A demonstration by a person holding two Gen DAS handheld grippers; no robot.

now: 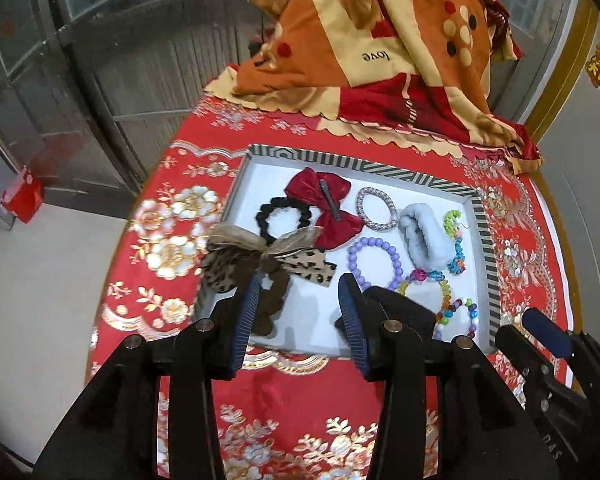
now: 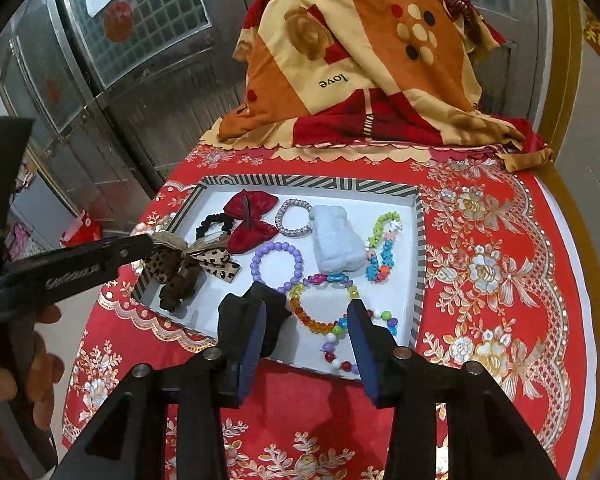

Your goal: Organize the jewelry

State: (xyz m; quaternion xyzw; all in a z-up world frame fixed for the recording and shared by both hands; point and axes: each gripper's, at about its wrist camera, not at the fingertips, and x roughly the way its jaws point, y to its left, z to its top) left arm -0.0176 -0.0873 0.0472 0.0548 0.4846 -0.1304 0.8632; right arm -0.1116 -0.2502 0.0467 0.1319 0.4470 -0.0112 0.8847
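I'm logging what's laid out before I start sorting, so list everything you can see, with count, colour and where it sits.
tray: one, white inside with striped rim, on the tablecloth
red bow: one, dark red, far part of tray
black scrunchie: one, black, left of red bow
silver bracelet: one, silver, right of red bow
fluffy band: one, pale blue-white, tray middle
purple bracelet: one, lilac beads, tray middle
green and blue strand: one, multicolour, tray right
bead bracelets: apparently two, multicolour, near right of tray
leopard bow: one, brown, tray left
black item: one, near edge of tray
tablecloth: one, red floral
blanket: one, orange and red, behind tray
left tongs: open, near leopard bow
right tongs: open, over bead bracelets
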